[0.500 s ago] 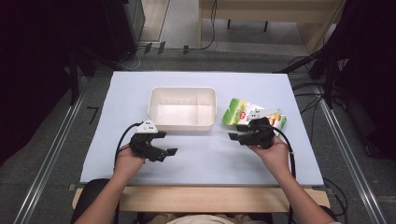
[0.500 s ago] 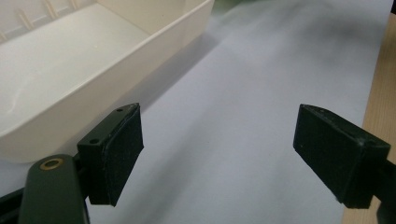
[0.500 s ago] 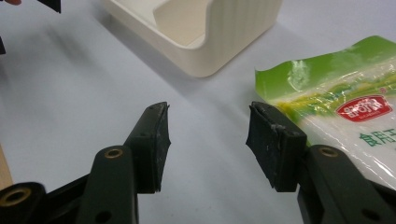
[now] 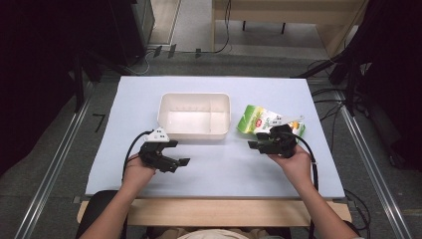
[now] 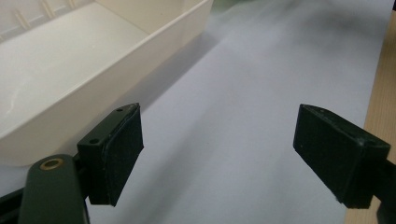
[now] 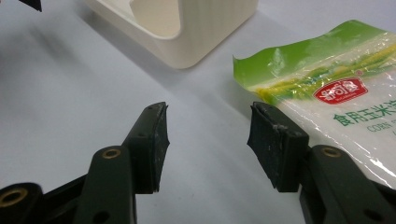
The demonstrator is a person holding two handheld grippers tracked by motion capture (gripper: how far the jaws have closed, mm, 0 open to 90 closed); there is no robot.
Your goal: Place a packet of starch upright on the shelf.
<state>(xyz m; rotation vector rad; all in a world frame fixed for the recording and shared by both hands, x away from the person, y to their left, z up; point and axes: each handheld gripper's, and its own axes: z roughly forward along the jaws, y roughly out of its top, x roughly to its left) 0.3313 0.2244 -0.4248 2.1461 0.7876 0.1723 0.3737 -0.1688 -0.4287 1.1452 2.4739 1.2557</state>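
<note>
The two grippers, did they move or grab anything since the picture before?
Hardly anything changed. The right gripper hangs by the green bag as before, jaws open, nothing between them. The left gripper stays open beside the white tub, holding nothing. Bag, tub and table mat lie where they were.
</note>
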